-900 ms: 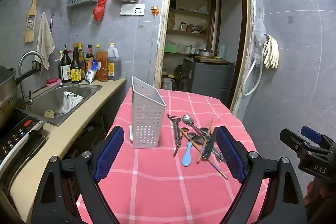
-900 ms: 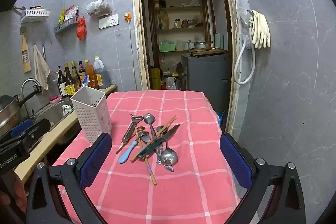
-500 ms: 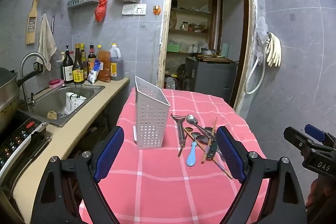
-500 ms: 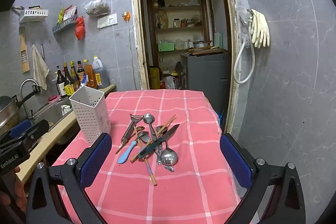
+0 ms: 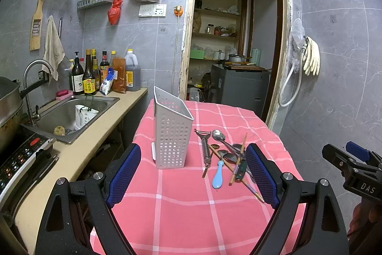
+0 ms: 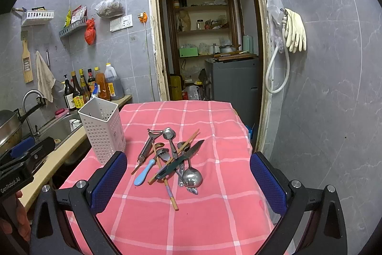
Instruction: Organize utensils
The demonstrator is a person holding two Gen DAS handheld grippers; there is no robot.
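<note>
Two open grippers and not one utensil stowed: that is where I stand. Biggest in front of me is the table (image 5: 181, 207) under its pink checked cloth, and on it stands my landmark, the white perforated holder (image 5: 172, 135), upright and, as far as I can see into it from the right wrist view, empty. My left gripper (image 5: 193, 154) hangs short of the holder on the near side with its blue pads spread wide and nothing between them. My right gripper (image 6: 188, 155) hovers off to the holder's right, equally wide and equally empty. The utensil pile (image 6: 172, 157) lies just right of the holder, close to it but not touching. It is a tangle: the dark-handled knife (image 6: 181, 159) lies across the ladle (image 6: 192, 177), the peeler (image 6: 145, 147) sits on the side nearest the holder, the blue-handled spoon (image 6: 143, 173) pokes out towards me, and the chopsticks (image 6: 172, 192) run through the heap. Over the last second almost nothing changes. My left view swings a touch and levels out, my right barely shifts, and the holder and the pile keep their places. I judge this as lining up, with the sorting not yet begun. The peeler, lying at the pile's edge beside the holder, looks the easiest first pick.
</note>
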